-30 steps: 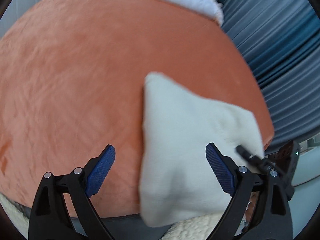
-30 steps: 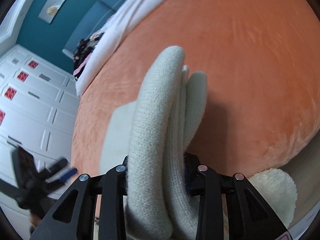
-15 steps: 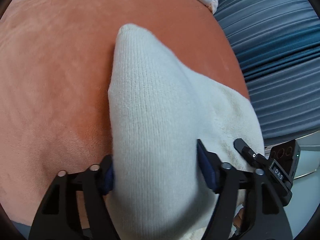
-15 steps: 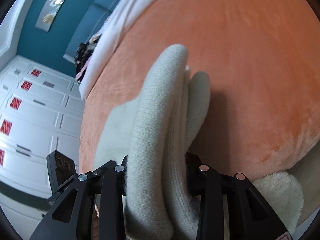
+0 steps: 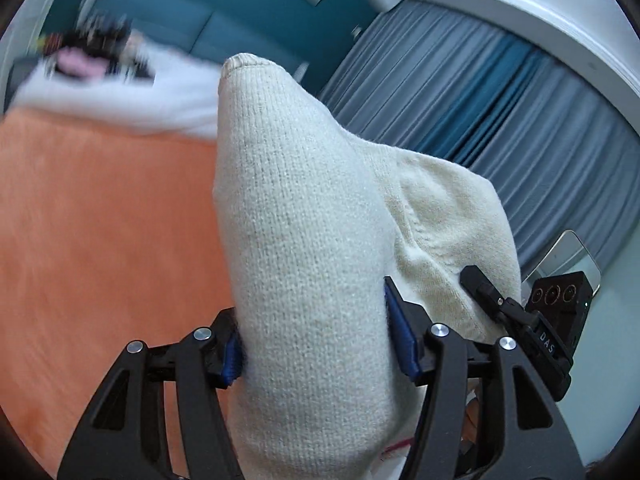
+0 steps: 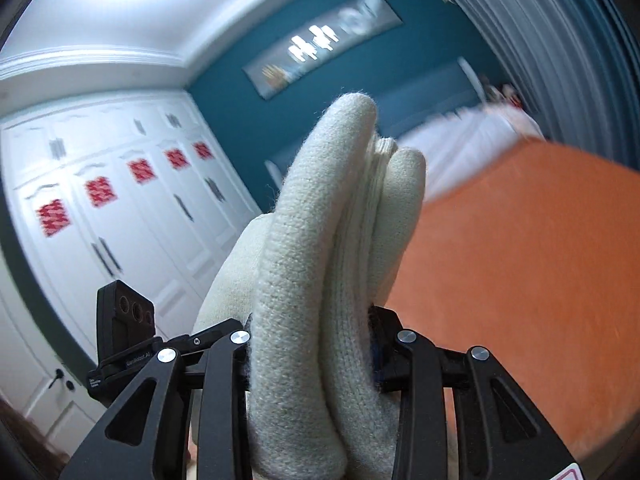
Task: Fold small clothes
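A cream knitted garment (image 5: 300,200) is held up in the air above the orange blanket (image 5: 100,220). My left gripper (image 5: 316,348) has a thick fold of it between its blue pads (image 5: 400,344), which press on the knit while the jaws are still closing. In the right wrist view the same garment (image 6: 332,200) stands bunched in several folds, and my right gripper (image 6: 316,344) is shut on it. The cloth stretches between the two grippers. The right unit's black body (image 5: 556,308) shows beside the cloth, and the left unit's (image 6: 124,320) in the other view.
White bedding (image 5: 120,92) with dark and pink items lies at the blanket's far end. Grey-blue curtains (image 5: 500,120) hang to the right. White cupboard doors with red marks (image 6: 120,220) and a teal wall (image 6: 280,120) stand to the left. The orange blanket (image 6: 520,260) lies below.
The left gripper, open over the flat garment, came down onto it and took a fold. Both grippers then rose with the garment off the blanket and tilted up towards the room.
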Demonstrator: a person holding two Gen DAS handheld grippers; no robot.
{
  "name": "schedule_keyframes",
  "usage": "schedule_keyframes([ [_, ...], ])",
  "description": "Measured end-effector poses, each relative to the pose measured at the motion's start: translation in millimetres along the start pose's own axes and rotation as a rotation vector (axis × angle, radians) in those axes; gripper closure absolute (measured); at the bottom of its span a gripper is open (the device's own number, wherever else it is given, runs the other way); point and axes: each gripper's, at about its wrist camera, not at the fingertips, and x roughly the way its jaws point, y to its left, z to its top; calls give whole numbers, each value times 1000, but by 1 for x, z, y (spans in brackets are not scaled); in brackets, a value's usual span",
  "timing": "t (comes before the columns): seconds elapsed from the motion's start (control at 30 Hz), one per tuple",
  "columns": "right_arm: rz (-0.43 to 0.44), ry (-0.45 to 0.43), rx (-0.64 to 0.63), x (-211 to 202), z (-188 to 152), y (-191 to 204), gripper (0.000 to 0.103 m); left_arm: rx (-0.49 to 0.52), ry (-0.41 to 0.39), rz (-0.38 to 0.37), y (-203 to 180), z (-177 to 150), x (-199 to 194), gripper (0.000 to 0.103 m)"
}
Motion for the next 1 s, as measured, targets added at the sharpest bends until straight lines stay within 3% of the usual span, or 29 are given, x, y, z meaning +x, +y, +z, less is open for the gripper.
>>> schedule_keyframes([
  [0.17, 172, -113, -32, 5, 36, 67, 70, 124, -149, 48, -17, 56, -89, 45],
  [0.27, 227, -101, 16, 37, 37, 81, 69, 130, -164, 106, -5, 69, -103, 45],
  [0.33, 235, -51, 57, 61, 22, 77, 68, 94, -143, 162, 23, 64, -96, 44],
  [0.4, 211, 36, 97, 97, -2, 61, 64, 23, -89, 220, 65, 47, -82, 43],
  [0.47, 162, 153, 84, 146, -48, 34, 47, -71, -23, 303, 128, 9, -47, 35],
  [0.5, 115, 213, 73, 170, -77, 18, 45, -116, 13, 358, 161, -15, -35, 35],
  [0.57, -79, 374, 115, 209, -150, -31, 44, -202, 131, 508, 221, -72, -10, 39],
  [0.63, -184, 503, 203, 210, -209, -70, 47, -310, 200, 541, 253, -124, -4, 40],
  [0.67, -198, 515, 236, 201, -226, -81, 47, -346, 202, 541, 260, -136, -3, 40],
  [0.83, -190, 537, 213, 169, -243, -83, 47, -359, 158, 540, 258, -161, -8, 34],
  [1.0, -218, 580, 143, 200, -246, -79, 51, -358, 210, 605, 279, -174, 14, 32],
])
